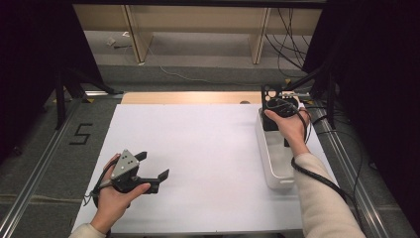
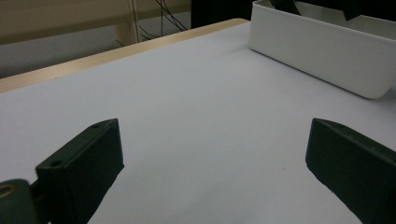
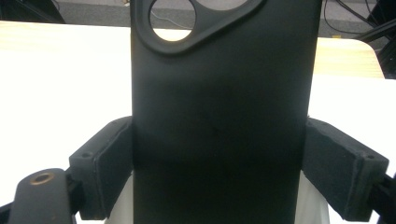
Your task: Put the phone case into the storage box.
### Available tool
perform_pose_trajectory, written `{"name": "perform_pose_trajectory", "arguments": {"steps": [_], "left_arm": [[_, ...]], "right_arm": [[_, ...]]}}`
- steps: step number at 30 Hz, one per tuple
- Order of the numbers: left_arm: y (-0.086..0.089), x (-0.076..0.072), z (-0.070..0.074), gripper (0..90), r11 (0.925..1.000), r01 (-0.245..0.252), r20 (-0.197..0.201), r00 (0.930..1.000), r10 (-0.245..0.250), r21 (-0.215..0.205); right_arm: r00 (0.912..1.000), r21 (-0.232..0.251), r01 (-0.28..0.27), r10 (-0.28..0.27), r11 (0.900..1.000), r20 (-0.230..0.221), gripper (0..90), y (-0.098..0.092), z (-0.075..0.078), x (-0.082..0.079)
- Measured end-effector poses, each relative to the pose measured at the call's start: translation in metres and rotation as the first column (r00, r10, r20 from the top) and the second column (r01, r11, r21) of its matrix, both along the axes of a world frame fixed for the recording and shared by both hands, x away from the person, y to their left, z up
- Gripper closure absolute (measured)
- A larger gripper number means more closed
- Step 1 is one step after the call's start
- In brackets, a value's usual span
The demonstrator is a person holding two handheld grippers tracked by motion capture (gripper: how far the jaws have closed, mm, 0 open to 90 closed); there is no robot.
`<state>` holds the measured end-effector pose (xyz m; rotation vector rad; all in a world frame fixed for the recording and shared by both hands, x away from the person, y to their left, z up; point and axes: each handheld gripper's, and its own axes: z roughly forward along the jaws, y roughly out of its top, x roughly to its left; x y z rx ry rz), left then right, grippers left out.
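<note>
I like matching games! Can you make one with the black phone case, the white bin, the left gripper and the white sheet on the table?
Things:
1. flat black phone case with round camera holes
2. long white plastic bin
3. left gripper
4. large white sheet

States:
A. covers the tabletop
B. open, nothing between its jaws
C. clamped in the right gripper
D. stands at the table's right edge

Pairs: 1-C, 2-D, 3-B, 4-A
</note>
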<state>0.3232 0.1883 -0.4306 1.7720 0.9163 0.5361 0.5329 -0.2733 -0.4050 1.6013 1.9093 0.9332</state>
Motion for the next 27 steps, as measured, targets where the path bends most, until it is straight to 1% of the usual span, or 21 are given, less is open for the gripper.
{"name": "perform_pose_trajectory", "arguments": {"steps": [8, 10, 19, 27], "left_arm": [[0.0001, 0.0001, -0.0002, 3.7, 1.0, 0.001, -0.001, 1.0, -0.001, -0.002], [0.0, 0.0001, -0.0002, 3.7, 1.0, 0.002, -0.001, 1.0, -0.002, -0.003], [-0.0001, 0.0002, -0.0003, 3.7, 1.0, 0.002, -0.001, 1.0, -0.002, -0.002], [0.0001, 0.0, -0.0001, 3.6, 1.0, 0.003, -0.001, 1.0, -0.003, -0.002]], "right_arm": [[1.0, -0.005, -0.002, 0.002, 1.0, -0.005, 15.5, 0.0014, -0.0026, 0.0024], [0.9999, -0.002, 0.002, -0.002, 1.0, -0.014, 15.5, 0.002, -0.003, 0.0026], [0.9999, -0.001, -0.002, 0.002, 1.0, -0.011, 15.3, 0.0019, -0.0049, 0.0041], [0.9997, 0.023, 0.014, -0.013, 1.0, -0.019, 14.7, 0.0022, -0.0046, 0.005]]}}
